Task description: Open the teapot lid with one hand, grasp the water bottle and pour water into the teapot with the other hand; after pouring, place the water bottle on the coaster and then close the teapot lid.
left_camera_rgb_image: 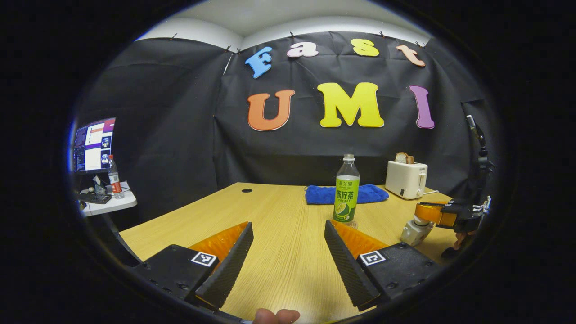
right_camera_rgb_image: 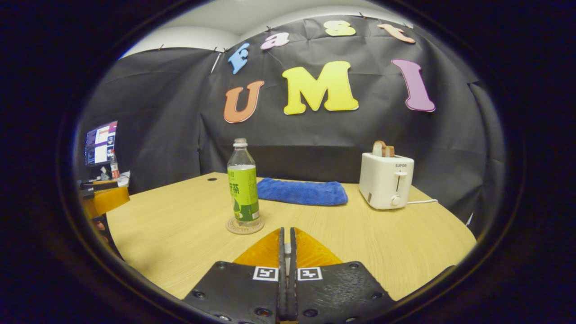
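A clear water bottle (left_camera_rgb_image: 346,189) (right_camera_rgb_image: 243,182) with a green label stands upright on a round coaster (right_camera_rgb_image: 244,226) at mid-table. My left gripper (left_camera_rgb_image: 288,225) is open and holds nothing, hovering over the table short of the bottle; it also shows at the far left of the right gripper view (right_camera_rgb_image: 104,197). At the table's right edge stands a small white teapot (left_camera_rgb_image: 415,230). My right gripper (left_camera_rgb_image: 433,213) (right_camera_rgb_image: 287,230) sits on top of it, shut on the knob of the teapot lid (right_camera_rgb_image: 286,248). I cannot tell whether the lid is lifted off the pot.
A folded blue towel (left_camera_rgb_image: 373,193) (right_camera_rgb_image: 301,191) lies behind the bottle. A white toaster (left_camera_rgb_image: 406,179) (right_camera_rgb_image: 386,180) with bread in it stands at the back right, its cord trailing right. A side table with a monitor (left_camera_rgb_image: 92,144) is off to the left.
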`<state>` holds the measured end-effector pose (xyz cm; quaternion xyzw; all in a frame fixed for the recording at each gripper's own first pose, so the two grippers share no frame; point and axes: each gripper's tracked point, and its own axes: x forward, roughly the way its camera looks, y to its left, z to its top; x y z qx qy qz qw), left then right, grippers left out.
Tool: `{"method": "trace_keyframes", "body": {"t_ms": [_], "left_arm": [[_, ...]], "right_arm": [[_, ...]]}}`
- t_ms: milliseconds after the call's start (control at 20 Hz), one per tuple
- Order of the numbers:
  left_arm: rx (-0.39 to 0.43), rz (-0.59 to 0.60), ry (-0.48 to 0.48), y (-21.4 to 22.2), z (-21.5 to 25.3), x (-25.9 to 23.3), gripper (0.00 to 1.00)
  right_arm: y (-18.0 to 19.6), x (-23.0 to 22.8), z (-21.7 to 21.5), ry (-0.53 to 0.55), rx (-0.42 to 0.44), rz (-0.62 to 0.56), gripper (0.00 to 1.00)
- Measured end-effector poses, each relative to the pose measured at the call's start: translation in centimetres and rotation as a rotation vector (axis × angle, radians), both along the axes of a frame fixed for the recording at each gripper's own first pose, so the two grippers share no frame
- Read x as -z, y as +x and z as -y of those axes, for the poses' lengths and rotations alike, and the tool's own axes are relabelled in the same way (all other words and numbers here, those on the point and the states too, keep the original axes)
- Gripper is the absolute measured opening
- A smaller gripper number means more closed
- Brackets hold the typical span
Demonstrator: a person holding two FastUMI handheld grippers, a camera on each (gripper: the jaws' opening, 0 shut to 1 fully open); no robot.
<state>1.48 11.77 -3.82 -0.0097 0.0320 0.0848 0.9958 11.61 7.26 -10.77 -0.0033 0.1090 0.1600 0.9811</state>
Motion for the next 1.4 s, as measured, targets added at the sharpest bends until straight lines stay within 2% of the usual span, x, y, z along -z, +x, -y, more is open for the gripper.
{"method": "trace_keyframes", "body": {"t_ms": [550,600,650,700,800,950,1000,1400], "left_arm": [[0.02,0.001,-0.012,0.0,1.0,0.3,0.99],[0.02,0.003,-0.01,0.0,1.1,0.2,0.99],[0.021,0.005,-0.008,0.0,1.2,0.0,0.99],[0.022,0.007,-0.007,-0.1,1.3,-0.1,0.99],[0.028,0.013,-0.003,-0.1,1.9,-0.3,0.99],[0.05,0.024,0.01,0.1,3.2,-0.9,0.99],[0.063,0.034,0.007,0.2,3.9,-1.3,0.99],[0.181,0.12,-0.057,-0.4,11.0,-5.5,0.99]], "right_arm": [[-0.3,0.9,0.2,0.046,0.005,-0.011,0.0],[-0.2,0.4,0.3,0.052,0.006,0.0,0.05],[-0.3,-0.3,0.7,0.055,0.022,0.017,0.22],[-0.4,-1.0,1.2,0.065,0.035,0.034,0.24],[-0.2,-1.9,2.3,0.087,0.078,0.053,0.36],[-0.9,-3.1,5.2,0.078,0.173,0.084,0.86],[-1.3,-3.8,5.9,0.068,0.199,0.103,0.96],[-8.7,-9.4,10.3,0.022,0.276,0.228,0.95]]}}
